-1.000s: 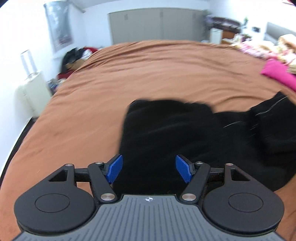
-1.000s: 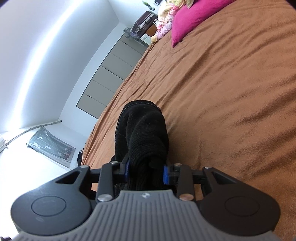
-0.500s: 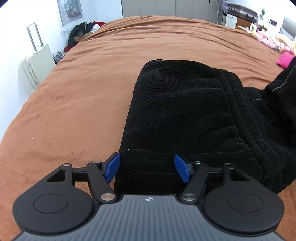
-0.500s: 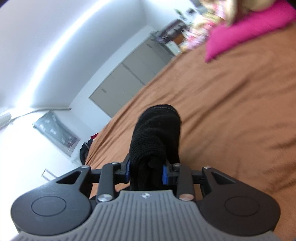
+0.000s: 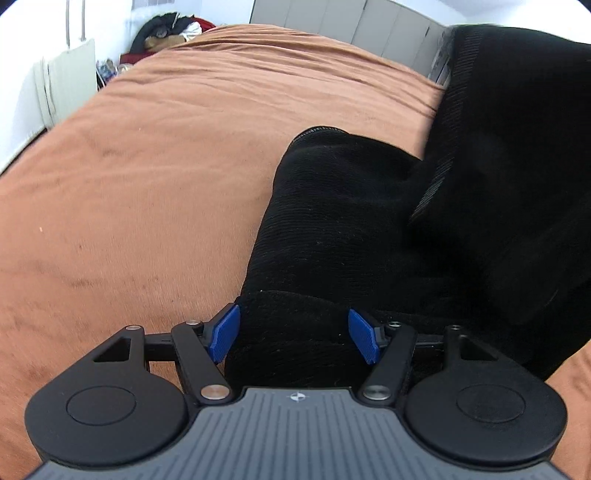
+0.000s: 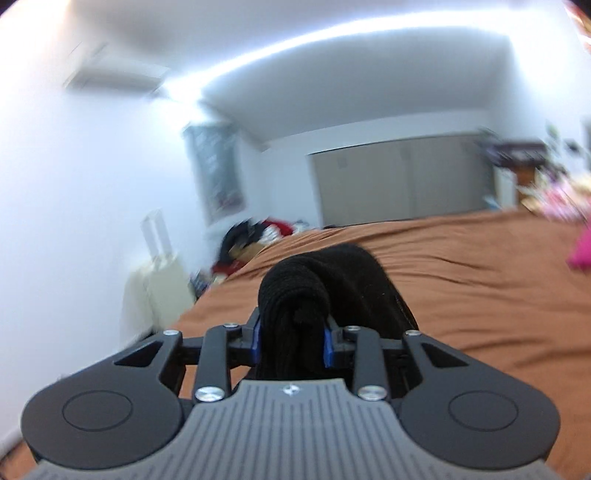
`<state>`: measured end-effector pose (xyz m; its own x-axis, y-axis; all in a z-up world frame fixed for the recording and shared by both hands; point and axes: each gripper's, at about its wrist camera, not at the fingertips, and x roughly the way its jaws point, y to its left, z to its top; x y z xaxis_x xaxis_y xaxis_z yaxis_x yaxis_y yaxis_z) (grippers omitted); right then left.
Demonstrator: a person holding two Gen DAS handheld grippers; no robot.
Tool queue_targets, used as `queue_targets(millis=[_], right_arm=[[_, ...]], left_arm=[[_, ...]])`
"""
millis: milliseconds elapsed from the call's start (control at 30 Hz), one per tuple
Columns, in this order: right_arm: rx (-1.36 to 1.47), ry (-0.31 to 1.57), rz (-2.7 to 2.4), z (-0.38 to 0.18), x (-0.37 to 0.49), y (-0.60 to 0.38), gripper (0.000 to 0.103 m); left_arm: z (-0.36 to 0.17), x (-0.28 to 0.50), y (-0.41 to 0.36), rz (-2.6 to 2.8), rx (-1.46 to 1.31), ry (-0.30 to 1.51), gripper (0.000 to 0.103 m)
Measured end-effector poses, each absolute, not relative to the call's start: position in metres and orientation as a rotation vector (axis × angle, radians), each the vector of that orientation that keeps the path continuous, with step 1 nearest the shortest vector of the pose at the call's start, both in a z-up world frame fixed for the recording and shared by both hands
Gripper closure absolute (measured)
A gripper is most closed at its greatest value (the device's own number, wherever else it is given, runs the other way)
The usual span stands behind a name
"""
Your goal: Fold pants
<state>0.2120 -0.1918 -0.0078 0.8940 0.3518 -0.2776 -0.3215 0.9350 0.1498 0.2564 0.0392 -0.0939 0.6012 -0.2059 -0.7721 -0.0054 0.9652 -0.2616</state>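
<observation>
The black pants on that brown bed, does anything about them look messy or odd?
Nothing damaged. The black pants are half folded: one end lies flat on the brown bed, the other hangs bunched in the right tongs, lifted off the bed.

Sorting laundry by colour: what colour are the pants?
Black pants, clearest in the left wrist view.

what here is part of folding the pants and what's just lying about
Part of the job:
- black pants, one end bunched in the right tool
- left tool, open over the pants' near edge
- brown bed they lie on

Just lying about:
- clothes pile beyond the bed
- pink cushion
- pale suitcase by the wall
</observation>
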Motion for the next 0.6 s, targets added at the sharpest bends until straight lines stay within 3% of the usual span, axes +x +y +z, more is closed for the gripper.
queue_targets(millis=[200, 467, 600], right_arm=[[-0.283, 0.351, 0.459, -0.042, 0.203, -0.103, 0.077], [-0.489, 0.362, 0.467, -0.081, 0.197, -0.061, 0.075], [-0.678, 0.352, 0.477, -0.112, 0.188, -0.038, 0.073]], left_arm=[[-0.105, 0.247, 0.092, -0.154, -0.497, 0.940, 0.031], [-0.103, 0.222, 0.162, -0.112, -0.694, 0.868, 0.033], [-0.093, 0.219, 0.182, -0.188, -0.836, 0.817, 0.026]])
